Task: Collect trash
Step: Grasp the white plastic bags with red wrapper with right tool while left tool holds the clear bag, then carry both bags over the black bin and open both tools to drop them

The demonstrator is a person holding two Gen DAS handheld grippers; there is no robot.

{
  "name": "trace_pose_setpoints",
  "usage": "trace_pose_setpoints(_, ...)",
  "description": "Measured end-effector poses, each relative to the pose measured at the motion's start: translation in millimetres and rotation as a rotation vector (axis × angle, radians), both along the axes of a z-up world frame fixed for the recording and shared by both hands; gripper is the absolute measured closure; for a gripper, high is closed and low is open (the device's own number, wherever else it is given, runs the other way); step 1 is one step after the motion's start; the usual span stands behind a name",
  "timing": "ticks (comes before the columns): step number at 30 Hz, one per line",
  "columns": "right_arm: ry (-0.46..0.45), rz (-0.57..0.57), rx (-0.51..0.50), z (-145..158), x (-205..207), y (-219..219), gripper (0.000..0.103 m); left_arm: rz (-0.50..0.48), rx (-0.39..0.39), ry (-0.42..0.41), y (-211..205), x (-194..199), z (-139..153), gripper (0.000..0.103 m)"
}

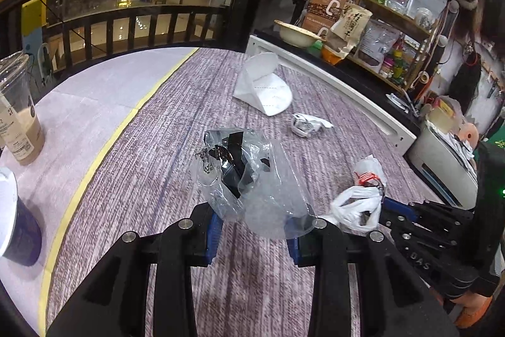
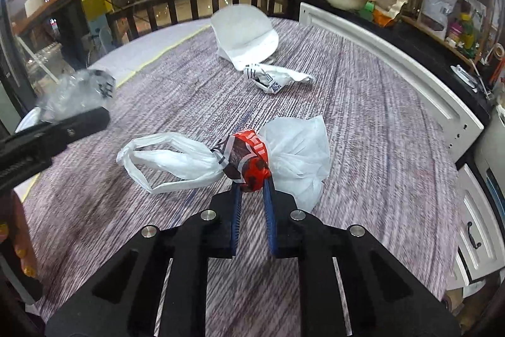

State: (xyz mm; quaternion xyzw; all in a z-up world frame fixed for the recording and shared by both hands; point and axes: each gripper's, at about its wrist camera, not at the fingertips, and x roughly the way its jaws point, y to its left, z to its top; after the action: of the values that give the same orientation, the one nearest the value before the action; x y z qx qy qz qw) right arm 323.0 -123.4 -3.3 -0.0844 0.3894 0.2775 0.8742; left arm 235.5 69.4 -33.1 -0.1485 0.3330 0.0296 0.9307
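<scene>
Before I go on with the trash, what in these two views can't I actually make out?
- Left wrist view: what the clear plastic bag holds; crumpled film hides the dark contents.
- Left wrist view: dark cup, cut by the frame edge.
- Right wrist view: left gripper and its bag, motion-blurred.
- Right wrist view: print on the red wrapper is unreadable.

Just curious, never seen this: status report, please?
Right gripper shut on white bag. Left gripper holding clear bag. Folded paper ahead, nothing blocking.

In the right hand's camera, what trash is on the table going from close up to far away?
White plastic bag with a red wrapper, pinched in the right gripper → crumpled printed wrapper → white paper bag farthest away.
</scene>
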Motion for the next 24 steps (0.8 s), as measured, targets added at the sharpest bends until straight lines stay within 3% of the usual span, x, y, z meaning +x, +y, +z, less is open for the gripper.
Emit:
trace_pose_setpoints(11,-0.043,-0.137,0.082,15,-65,-72,0.089,-0.094,0.008,-0.086,-52,-39,10,0.07)
trace_pose_setpoints(24,-0.004,-0.565,0.264,-15,-160,-241,0.088,-0.317,0.014,-0.157,-156,-70,16,0.07)
